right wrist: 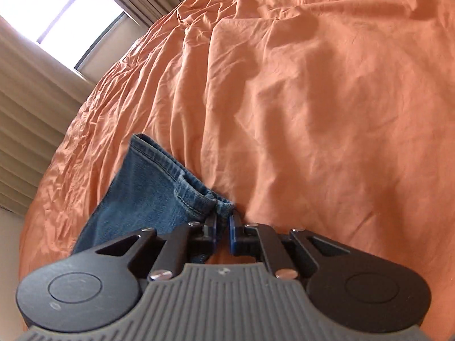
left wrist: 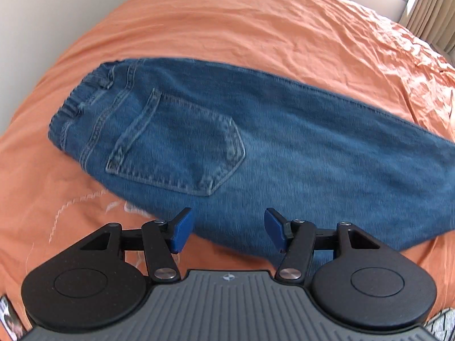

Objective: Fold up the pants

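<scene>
My right hand-held gripper [right wrist: 222, 221] is clamped on the hem of the one pair of jeans [left wrist: 256, 147] lying on the orange bed [left wrist: 227, 22]; my left hand-held gripper [left wrist: 227, 227] hangs wide open over them, empty.

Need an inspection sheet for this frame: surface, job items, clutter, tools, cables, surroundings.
Surface: orange bedsheet, wrinkled, covers the bed.
Job's things: blue jeans lie flat, folded lengthwise, back pocket up, waistband at the left of the left wrist view; hem end in the right wrist view.
Clutter: nothing seen on the sheet.
Tools: left tool open over the jeans' near edge, gripping nothing; right tool shut on the hem corner.
Cables: nothing seen.
Surroundings: window, beige curtains, pale wall.
</scene>
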Available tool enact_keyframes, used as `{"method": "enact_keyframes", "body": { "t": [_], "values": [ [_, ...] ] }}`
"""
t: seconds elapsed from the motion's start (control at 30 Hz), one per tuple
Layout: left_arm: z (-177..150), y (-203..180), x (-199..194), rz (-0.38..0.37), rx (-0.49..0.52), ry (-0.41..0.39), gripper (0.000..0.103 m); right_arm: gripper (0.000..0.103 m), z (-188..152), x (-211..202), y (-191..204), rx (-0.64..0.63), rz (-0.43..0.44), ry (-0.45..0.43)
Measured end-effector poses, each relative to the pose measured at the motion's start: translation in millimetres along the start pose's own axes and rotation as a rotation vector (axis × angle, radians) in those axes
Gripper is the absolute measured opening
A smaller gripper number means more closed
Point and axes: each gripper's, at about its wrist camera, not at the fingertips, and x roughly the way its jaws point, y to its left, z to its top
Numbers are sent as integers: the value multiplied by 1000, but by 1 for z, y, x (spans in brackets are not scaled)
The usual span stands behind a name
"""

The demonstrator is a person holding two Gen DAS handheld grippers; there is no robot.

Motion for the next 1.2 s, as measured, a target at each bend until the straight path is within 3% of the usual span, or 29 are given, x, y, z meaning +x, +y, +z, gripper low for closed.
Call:
{"method": "enact_keyframes", "body": {
  "t": [0.1, 0.27, 0.47, 0.53, 0.57, 0.6, 0.67, 0.8, 0.9, 0.93, 1.07, 1.13, 1.2],
  "values": [
    [-15, 6, -3, -54, -57, 14, 66, 2, 0, 4, 9, -26, -29, -4],
    [-38, 25, 12, -235, -314, 33, 66, 2, 2, 3, 15, -44, -41, 4],
    [-45, 25, 40, -300, -447, 24, 66, 2, 5, -2, 21, -61, -59, 9],
    [-38, 24, 41, -286, -454, -20, 39, 2, 5, -2, 21, -66, -65, 12],
    [-31, 22, 41, -252, -432, -32, 18, 2, 6, -3, 21, -63, -68, 13],
    [-22, 19, 42, -203, -396, -37, 8, 3, 6, -3, 21, -60, -72, 15],
    [-7, 17, 46, -146, -371, -26, 4, 3, 6, -2, 23, -62, -83, 19],
    [8, 17, 50, -37, -328, 35, 6, 5, 8, -4, 24, -70, -99, 25],
    [15, 14, 39, 61, -225, 59, 28, 15, 14, -15, 25, -104, -141, 10],
    [18, 14, 32, 74, -194, 63, 29, 19, 17, -20, 24, -118, -154, 0],
    [29, 13, 7, 61, -113, 26, 34, 23, 30, -44, 12, -90, -60, -10],
    [40, 10, -2, 49, -84, -7, 37, 37, 32, -55, 8, -48, -2, -16],
    [48, 3, -7, 31, -60, -33, 40, 42, 30, -58, 3, 1, 54, -10]
  ]
}}
